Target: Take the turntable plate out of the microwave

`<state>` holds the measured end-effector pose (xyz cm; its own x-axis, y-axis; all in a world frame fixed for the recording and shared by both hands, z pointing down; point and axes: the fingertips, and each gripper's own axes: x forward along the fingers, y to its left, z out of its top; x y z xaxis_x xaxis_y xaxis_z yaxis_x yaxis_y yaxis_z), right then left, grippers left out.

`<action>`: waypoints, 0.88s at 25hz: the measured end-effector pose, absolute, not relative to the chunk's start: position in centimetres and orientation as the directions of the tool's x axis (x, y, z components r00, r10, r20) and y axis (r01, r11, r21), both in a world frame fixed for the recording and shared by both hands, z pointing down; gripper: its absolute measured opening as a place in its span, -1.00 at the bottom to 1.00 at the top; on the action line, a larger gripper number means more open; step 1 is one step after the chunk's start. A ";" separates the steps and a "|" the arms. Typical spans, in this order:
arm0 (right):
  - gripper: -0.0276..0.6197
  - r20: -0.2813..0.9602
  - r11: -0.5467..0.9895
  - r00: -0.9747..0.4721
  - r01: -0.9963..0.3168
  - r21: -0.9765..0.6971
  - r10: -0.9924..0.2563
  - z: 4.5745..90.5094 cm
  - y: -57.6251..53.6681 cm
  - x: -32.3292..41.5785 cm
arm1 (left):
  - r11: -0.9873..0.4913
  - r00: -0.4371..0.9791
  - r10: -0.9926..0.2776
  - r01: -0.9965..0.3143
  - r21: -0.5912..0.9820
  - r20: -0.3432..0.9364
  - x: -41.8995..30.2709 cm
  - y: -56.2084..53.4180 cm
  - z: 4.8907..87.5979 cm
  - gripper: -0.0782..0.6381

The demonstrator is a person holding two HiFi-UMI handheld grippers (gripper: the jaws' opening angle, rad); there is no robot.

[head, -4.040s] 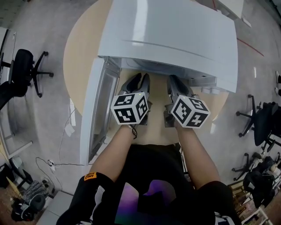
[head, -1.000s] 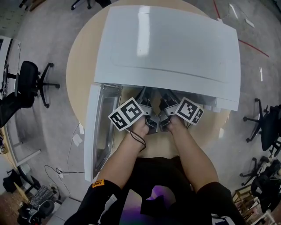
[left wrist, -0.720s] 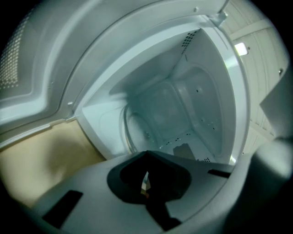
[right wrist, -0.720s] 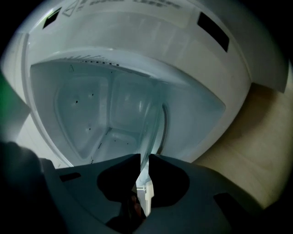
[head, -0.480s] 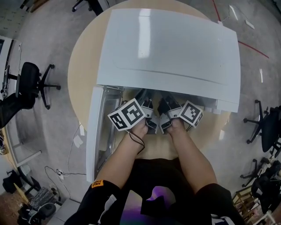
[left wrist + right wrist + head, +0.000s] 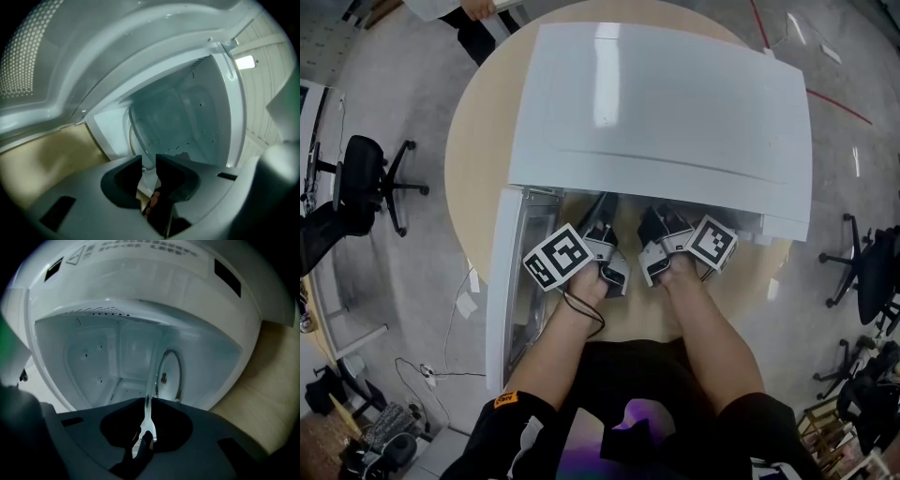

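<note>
Two tongs reach side by side into the mouth of a white microwave (image 6: 656, 103) in the head view. It sits on a round tabletop (image 6: 473, 141), with its door (image 6: 508, 281) swung open to the left. The left tongs (image 6: 600, 220) and the right tongs (image 6: 659, 225) have their tips under the front edge of the casing, so what they touch is hidden here. An office chair (image 6: 361, 164) stands well off to the left.

In the left gripper view, the left tongs' jaws stand a little apart, having just been opening. The rim of the glass turntable plate (image 6: 161, 119) lies in the gap, not pinched as far as can be seen. The clear disc spreads beyond the jaws across the white cavity.

In the right gripper view, the right tongs' jaws are closed on the plate's thin edge. The plate shows edge-on as a pale line running from the tips into the cavity. Just beyond it is a round recess (image 6: 169, 376) with a small hub.
</note>
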<state>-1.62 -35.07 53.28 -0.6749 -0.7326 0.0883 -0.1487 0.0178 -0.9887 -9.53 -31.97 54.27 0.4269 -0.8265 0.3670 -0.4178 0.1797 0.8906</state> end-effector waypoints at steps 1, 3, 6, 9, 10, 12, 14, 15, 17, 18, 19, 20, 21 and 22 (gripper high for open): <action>-0.74 0.087 0.019 -0.676 -0.148 -0.989 -0.732 53.2 -35.1 -1.6 | 0.179 0.431 -0.828 -0.403 0.898 0.359 -9.5 -32.1 54.2 -0.42; -0.74 0.082 0.021 -0.679 -0.143 -0.990 -0.730 53.0 -35.1 -1.7 | 0.180 0.438 -0.831 -0.371 0.911 0.343 -9.3 -32.4 54.4 -0.36; -0.74 0.073 0.025 -0.681 -0.134 -0.991 -0.729 52.6 -35.1 -1.8 | 0.187 0.436 -0.839 -0.329 0.925 0.325 -9.3 -33.1 54.5 -0.30; -0.74 0.072 0.024 -0.680 -0.131 -0.991 -0.729 52.4 -35.0 -1.7 | 0.179 0.429 -0.854 -0.289 0.940 0.295 -9.3 -34.0 54.2 -0.30; -0.74 0.073 0.022 -0.681 -0.130 -0.991 -0.729 52.5 -35.0 -1.7 | 0.175 0.427 -0.858 -0.279 0.944 0.286 -9.2 -34.4 54.1 -0.30; -0.74 0.074 0.018 -0.682 -0.128 -0.992 -0.728 52.6 -34.8 -1.6 | 0.174 0.424 -0.863 -0.264 0.949 0.276 -9.1 -35.0 54.1 -0.30; -0.74 0.074 0.015 -0.683 -0.124 -0.992 -0.727 52.8 -34.7 -1.6 | 0.180 0.421 -0.866 -0.244 0.953 0.271 -8.9 -35.6 54.3 -0.30; -0.74 0.075 0.014 -0.684 -0.124 -0.992 -0.726 52.9 -34.7 -1.6 | 0.183 0.420 -0.867 -0.232 0.955 0.268 -8.9 -35.8 54.4 -0.30; -0.74 0.075 0.016 -0.686 -0.125 -0.992 -0.723 53.0 -34.7 -1.5 | 0.189 0.414 -0.871 -0.213 0.958 0.264 -8.8 -36.3 54.7 -0.30; -0.74 0.074 0.017 -0.687 -0.124 -0.992 -0.723 53.1 -34.7 -1.4 | 0.192 0.411 -0.873 -0.207 0.959 0.263 -8.7 -36.4 54.9 -0.30; -0.74 0.073 0.016 -0.687 -0.122 -0.992 -0.723 53.1 -34.7 -1.4 | 0.194 0.409 -0.874 -0.200 0.960 0.262 -8.6 -36.6 55.0 -0.30; -0.74 0.072 0.015 -0.687 -0.120 -0.993 -0.723 53.1 -34.7 -1.3 | 0.198 0.408 -0.874 -0.194 0.961 0.263 -8.6 -36.6 55.0 -0.30; -0.74 0.070 0.015 -0.686 -0.118 -0.993 -0.724 53.1 -34.7 -1.3 | 0.204 0.406 -0.875 -0.189 0.961 0.265 -8.6 -36.6 55.1 -0.31; -0.74 0.069 0.016 -0.685 -0.117 -0.993 -0.725 53.1 -34.7 -1.3 | 0.213 0.401 -0.875 -0.184 0.960 0.271 -8.6 -36.6 55.2 -0.35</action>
<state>-1.34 -34.69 53.05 -0.6854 -0.7248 0.0689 -0.1166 0.0158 -0.9931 -8.64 -36.62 55.16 0.4015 -0.8748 0.2713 -0.1836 0.2134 0.9596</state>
